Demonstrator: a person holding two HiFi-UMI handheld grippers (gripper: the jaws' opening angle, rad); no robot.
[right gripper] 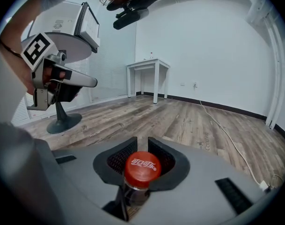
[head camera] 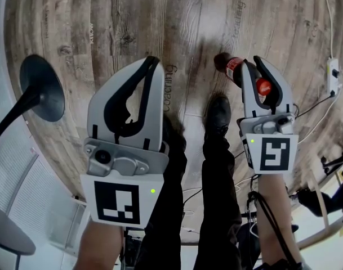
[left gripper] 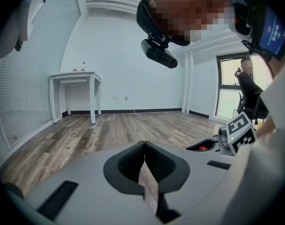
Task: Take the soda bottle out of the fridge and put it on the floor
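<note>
My right gripper is shut on the neck of the soda bottle, just under its red cap. The dark bottle with its red label hangs upright above the wooden floor, close to the person's black shoe. In the right gripper view the cap fills the gap between the black pads, and the bottle's body is hidden below. My left gripper hovers to the left with its tips together and nothing in them. No fridge is in view.
A stand's black round base rests on the floor at the left. A white table stands by the far wall. A white cable runs across the floor to a power strip. Someone sits by the window.
</note>
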